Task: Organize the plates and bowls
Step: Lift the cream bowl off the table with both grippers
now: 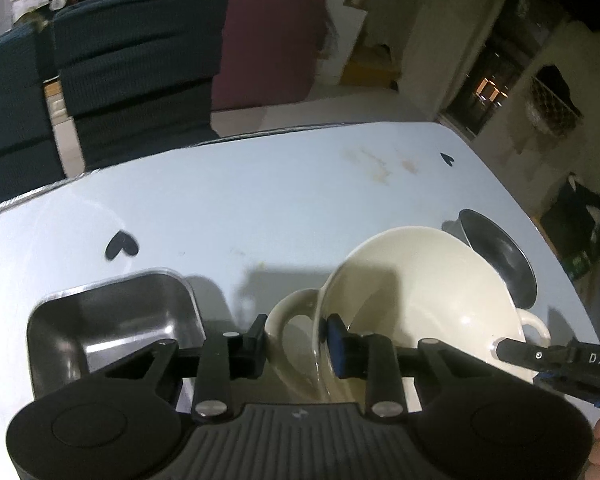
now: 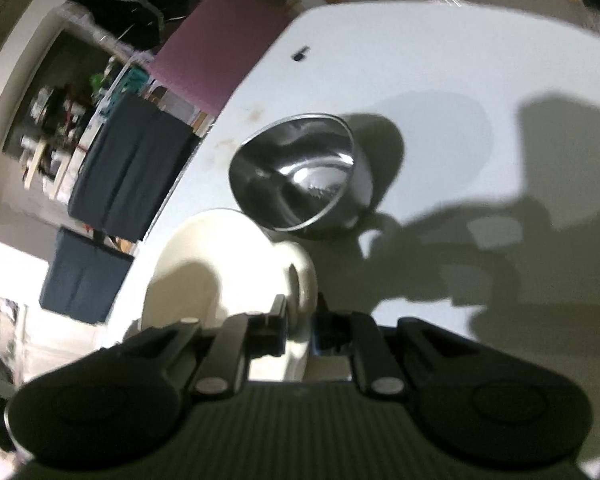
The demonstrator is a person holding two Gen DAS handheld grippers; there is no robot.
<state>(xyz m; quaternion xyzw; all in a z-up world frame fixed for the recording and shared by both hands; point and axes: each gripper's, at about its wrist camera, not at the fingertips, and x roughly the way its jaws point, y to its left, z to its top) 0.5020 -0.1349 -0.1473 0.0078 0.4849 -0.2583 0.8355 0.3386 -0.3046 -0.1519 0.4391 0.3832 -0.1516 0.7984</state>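
The left claw (image 1: 296, 340) straddles the left rim of a cream bowl (image 1: 420, 292) with loop handles, one finger outside, one inside; whether the pads press cannot be told. To its left sits a square steel tray (image 1: 112, 320). The right claw (image 2: 300, 332) pinches the bowl's right handle (image 2: 300, 280). A round steel bowl (image 2: 296, 172) rests beyond it on the white tabletop (image 1: 260, 200).
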